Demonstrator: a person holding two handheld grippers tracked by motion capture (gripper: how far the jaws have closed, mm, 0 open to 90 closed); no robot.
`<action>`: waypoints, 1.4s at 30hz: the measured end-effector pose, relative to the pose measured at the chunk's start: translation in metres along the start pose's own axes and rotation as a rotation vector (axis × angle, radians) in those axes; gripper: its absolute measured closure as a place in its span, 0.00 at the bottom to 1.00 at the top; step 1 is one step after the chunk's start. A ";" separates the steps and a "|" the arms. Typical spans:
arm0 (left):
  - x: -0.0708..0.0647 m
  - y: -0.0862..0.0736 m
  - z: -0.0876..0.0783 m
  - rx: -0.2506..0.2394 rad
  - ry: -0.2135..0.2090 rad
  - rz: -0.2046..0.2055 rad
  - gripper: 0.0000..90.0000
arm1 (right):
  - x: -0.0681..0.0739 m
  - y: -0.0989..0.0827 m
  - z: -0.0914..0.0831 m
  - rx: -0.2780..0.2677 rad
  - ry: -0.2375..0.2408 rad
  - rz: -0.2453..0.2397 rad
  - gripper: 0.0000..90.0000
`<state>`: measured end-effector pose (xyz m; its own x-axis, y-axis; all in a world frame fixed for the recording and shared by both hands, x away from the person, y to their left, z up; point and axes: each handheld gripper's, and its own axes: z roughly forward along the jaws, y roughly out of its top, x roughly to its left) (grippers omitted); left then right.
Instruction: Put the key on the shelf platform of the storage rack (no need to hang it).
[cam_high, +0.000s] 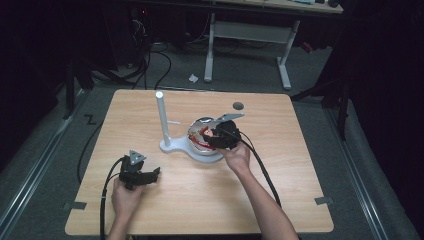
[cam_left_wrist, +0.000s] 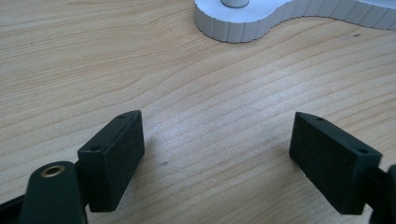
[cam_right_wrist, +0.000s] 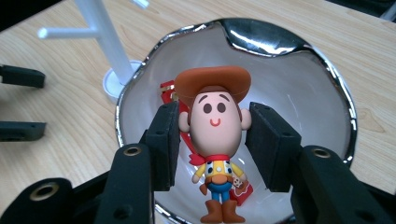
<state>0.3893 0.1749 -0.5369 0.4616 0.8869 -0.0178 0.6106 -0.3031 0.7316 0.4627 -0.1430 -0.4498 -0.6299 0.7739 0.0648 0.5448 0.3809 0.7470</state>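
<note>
Right gripper (cam_right_wrist: 212, 135) has its jaws clamped on the head of the cowboy figure (cam_right_wrist: 214, 126), pads pressed on both ears, holding it over the bowl (cam_right_wrist: 327, 84). Left gripper (cam_left_wrist: 217, 154) sits with jaws wide apart, nothing between them, resting on the table (cam_left_wrist: 70, 60) well left of the bowl. A red item (cam_right_wrist: 168, 91) behind the figure is mostly hidden. The bowl is shiny metal with a wavy rim; beside it stands a white ribbed-base stand (cam_high: 162, 120).
</note>
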 end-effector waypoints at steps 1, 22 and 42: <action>0.000 0.000 0.000 0.000 0.000 0.000 0.20 | 0.000 0.000 0.002 0.005 -0.002 -0.002 0.62; 0.000 0.000 0.000 0.000 0.000 0.000 0.20 | -0.005 -0.003 0.011 0.038 -0.004 0.021 0.53; 0.000 0.000 0.000 0.000 0.000 0.000 0.21 | -0.016 -0.002 -0.032 -0.051 -0.021 0.039 0.54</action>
<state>0.3893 0.1749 -0.5370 0.4613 0.8871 -0.0176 0.6104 -0.3029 0.7319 0.4539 -0.1727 -0.4313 -0.5968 0.7983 0.0809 0.5395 0.3245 0.7770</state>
